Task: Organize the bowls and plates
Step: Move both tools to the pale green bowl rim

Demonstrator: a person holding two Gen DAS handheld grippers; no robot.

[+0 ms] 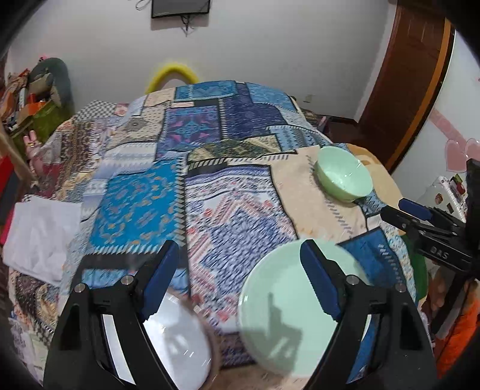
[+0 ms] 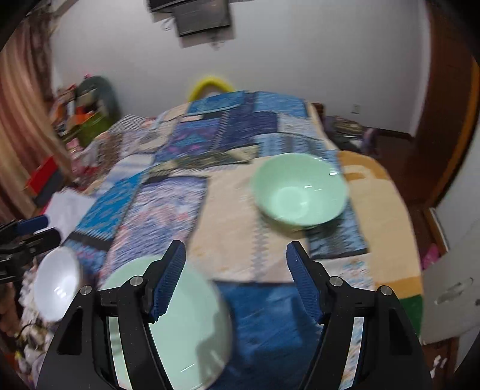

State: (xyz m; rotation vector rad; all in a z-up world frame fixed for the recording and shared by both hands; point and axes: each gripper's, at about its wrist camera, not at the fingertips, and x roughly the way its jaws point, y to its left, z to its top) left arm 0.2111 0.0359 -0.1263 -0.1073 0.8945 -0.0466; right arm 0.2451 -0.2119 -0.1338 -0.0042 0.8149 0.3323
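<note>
Patchwork quilt [image 1: 210, 186] (white wall [image 1: 270, 45] behind) bears green bowl [image 1: 343, 174]; both grippers' fingers spread.

We see a white wall [image 1: 270, 45] at rear w/ a dark screen [image 1: 180, 7] mounted near top centre, cables hanging below. Brown wooden door [image 1: 405, 84] at right; dark wood floor [image 2: 420, 192] beneath it. Bed carries a patchwork cover [image 1: 195, 144], mostly blue w/ beige sections. Yellow curved object [image 1: 172, 73] sits behind bed, against wall. Cluttered pile [image 1: 33, 99] at left incl. a green box. Striped curtain [image 2: 21, 114] at far left in right-wrist view. Lighting even, indoor.
</note>
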